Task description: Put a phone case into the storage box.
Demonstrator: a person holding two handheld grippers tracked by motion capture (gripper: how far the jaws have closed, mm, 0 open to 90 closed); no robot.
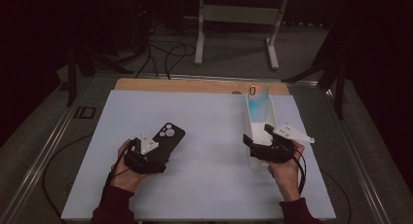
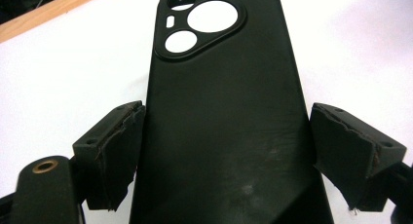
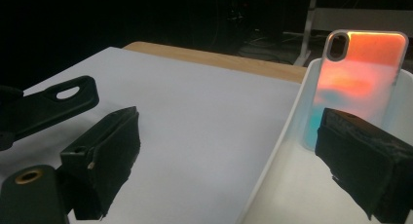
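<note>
No legible text, label or brand, perhaps for dimness.

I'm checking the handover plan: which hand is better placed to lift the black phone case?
Left. Its tongs straddle the black phone case, pads at both long edges. The right tongs are open astride the white bin's wall, facing the iridescent case.

The high view looked forward and down from above the person's side, taking in the whole table (image 1: 204, 185). The left gripper view sat very close over the black case (image 2: 224, 117), facing the far edge. The right gripper view looked low across the table (image 3: 204, 117) toward the tray (image 3: 277, 151); it shared that black case (image 3: 53, 104) with the left.
</note>
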